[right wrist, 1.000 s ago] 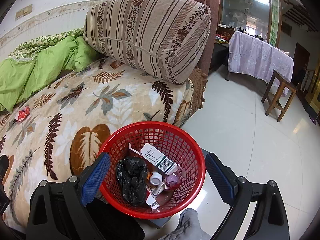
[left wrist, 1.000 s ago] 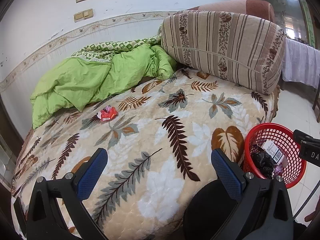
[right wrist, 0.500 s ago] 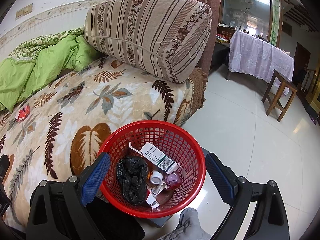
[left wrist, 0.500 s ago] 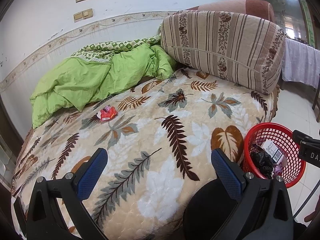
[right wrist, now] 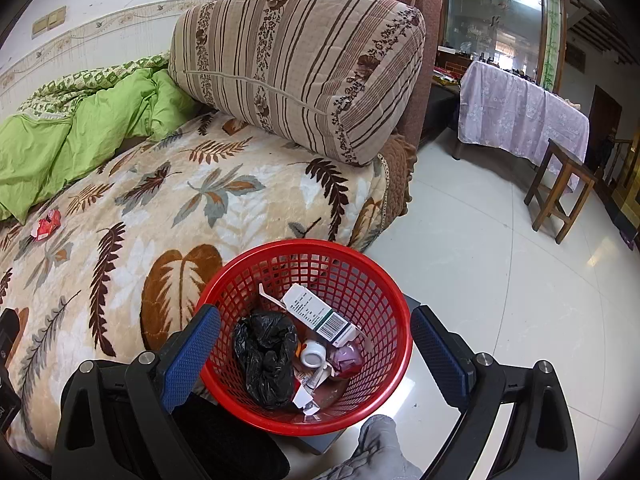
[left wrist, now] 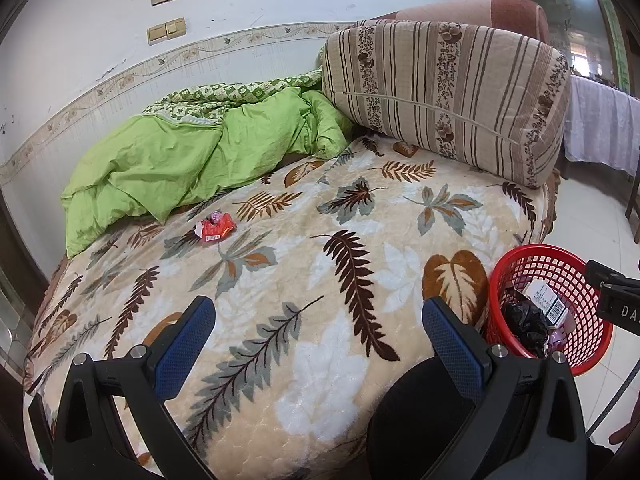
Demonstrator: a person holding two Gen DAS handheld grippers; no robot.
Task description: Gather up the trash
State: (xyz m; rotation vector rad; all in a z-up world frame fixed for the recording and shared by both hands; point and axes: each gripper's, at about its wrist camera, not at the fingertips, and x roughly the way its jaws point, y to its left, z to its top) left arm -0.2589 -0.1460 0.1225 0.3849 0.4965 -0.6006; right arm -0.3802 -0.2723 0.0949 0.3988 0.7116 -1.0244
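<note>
A: What did the left wrist view show?

B: My left gripper point(left wrist: 318, 342) hung over the leaf-print blanket point(left wrist: 320, 280) with its blue pads wide apart and nothing between them. The red wrapper point(left wrist: 214, 229) lay flat on that blanket, well ahead and left of centre, just beside the edge of the crumpled green quilt point(left wrist: 192, 160). A small pinkish scrap sat against the wrapper's far side. Nothing lay between the gripper and the wrapper. The striped cushion point(left wrist: 448, 96) leaned at the sofa's far right end.

A: And the right wrist view?

B: My right gripper point(right wrist: 316, 344) was likewise spread, empty, its pads flanking the red basket point(right wrist: 384, 280) without touching it. The basket stood just off the blanket's edge, on a dark low stand over pale floor tiles point(right wrist: 500, 272). Inside I saw a black bag point(right wrist: 266, 356), a white carton point(right wrist: 318, 314) with a barcode, a small white cap and a purple scrap. A grey sleeve point(right wrist: 376, 448) showed at the bottom. A cloth-draped table point(right wrist: 520, 120) and a wooden stool point(right wrist: 560, 192) stood well apart, across the floor.
</note>
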